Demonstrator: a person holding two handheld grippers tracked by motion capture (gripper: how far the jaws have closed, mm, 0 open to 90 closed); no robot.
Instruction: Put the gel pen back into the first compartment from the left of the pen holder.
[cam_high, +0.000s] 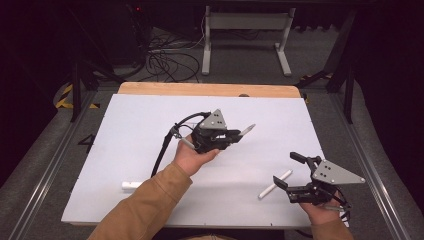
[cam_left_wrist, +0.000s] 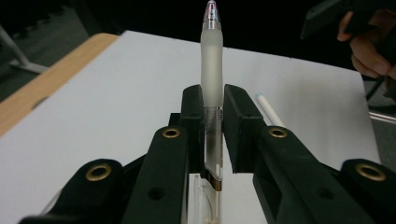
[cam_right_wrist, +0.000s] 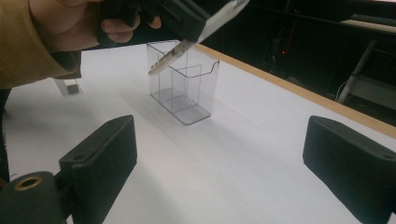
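Carrying a pen toward the clear holder

Pinching a frosted translucent pen (cam_left_wrist: 211, 70) between its jaws, the left gripper (cam_high: 235, 135) hangs above the middle of the white tabletop (cam_high: 140, 130), the pen's silver tip pointing toward the right edge. In the right gripper view the pen's lower end hangs at a slant just over the open top of a clear plastic compartmented holder (cam_right_wrist: 184, 84), which stands upright on the tabletop some way in from its far wooden edge; I cannot tell whether the pen touches the rim. The right gripper (cam_high: 291, 170) waits near the front right corner with its jaws spread wide and nothing between them. A white stick-like pen (cam_high: 274, 184) lies flat just beside it, and a small white cap-like piece (cam_high: 131, 185) rests near the front left edge.

By my reading, the pick-up is done and the drop into the holder remains; the white pen looks next in line.
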